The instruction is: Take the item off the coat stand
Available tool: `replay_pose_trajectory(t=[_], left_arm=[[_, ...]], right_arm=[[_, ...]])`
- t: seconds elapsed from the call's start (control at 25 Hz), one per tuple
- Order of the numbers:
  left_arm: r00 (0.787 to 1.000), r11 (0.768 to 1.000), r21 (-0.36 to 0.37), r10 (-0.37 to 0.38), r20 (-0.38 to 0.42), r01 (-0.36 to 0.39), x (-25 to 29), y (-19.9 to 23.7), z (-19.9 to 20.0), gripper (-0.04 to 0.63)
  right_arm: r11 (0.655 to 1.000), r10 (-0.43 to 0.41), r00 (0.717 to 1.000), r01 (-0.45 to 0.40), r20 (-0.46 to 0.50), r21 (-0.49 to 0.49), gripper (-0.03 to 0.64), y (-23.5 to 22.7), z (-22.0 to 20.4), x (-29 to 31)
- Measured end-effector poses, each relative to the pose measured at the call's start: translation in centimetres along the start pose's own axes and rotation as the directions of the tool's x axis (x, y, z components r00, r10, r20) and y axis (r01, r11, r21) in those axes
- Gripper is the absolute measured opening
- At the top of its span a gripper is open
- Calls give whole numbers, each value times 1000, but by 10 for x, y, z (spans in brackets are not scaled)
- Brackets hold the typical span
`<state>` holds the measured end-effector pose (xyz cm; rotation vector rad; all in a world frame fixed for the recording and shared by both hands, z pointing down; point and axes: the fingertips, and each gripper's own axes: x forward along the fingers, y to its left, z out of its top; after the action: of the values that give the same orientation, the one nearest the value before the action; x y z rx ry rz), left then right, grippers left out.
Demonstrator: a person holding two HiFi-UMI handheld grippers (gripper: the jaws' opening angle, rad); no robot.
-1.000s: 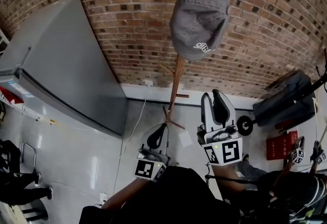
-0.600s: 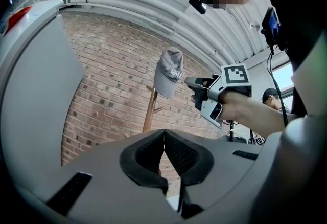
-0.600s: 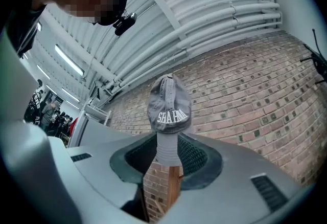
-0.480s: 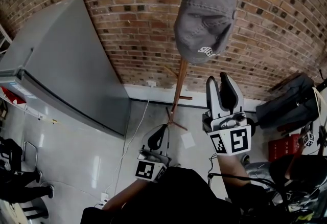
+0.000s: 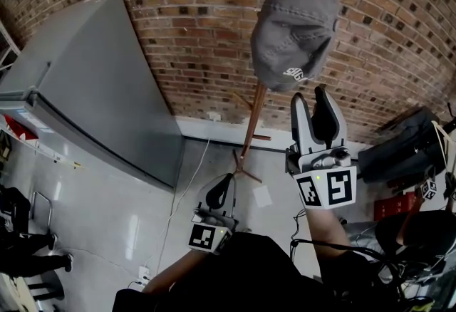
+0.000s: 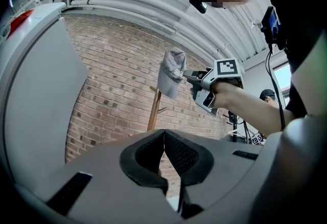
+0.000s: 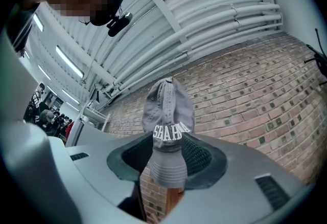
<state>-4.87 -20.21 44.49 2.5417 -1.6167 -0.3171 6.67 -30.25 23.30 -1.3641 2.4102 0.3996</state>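
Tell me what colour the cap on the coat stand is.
The cap is grey with white lettering, clearest in the right gripper view.

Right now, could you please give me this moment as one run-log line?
right gripper: raised to cap, jaws opening, brim between them, ungripped | left gripper: low, shut, empty | cap: on coat stand

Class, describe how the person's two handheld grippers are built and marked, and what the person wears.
The left gripper and the right gripper each have a pale grey body, two tapered jaws with black textured pads, and a white cube bearing black square markers. The person wears a dark top.
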Motion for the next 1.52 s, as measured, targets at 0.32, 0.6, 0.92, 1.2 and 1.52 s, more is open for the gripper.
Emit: replay_pose_trajectory(t=[0.32, 0.6, 0.92, 1.2, 1.52], left_arm=[[1000, 1000, -6, 20, 16, -20, -4, 4, 4, 17], [1000, 1000, -9, 24, 11, -24, -7, 7, 3, 17], [999, 999, -11, 34, 14, -34, -12, 11, 4, 17], [998, 999, -19, 46, 36, -45, -16, 17, 9, 17], [998, 999, -14, 46, 31, -45, -18, 15, 8, 17]], right_arm=[[1000, -4, 1000, 4, 18, 7, 172, -5, 6, 15], [1000, -7, 1000, 8, 25, -2, 172, -6, 8, 25], [999, -19, 999, 20, 36, -33, 130, -10, 13, 33], [999, -38, 999, 39, 30, -26, 87, -13, 13, 35], [998, -52, 997, 54, 64, -19, 75, -17, 28, 31]])
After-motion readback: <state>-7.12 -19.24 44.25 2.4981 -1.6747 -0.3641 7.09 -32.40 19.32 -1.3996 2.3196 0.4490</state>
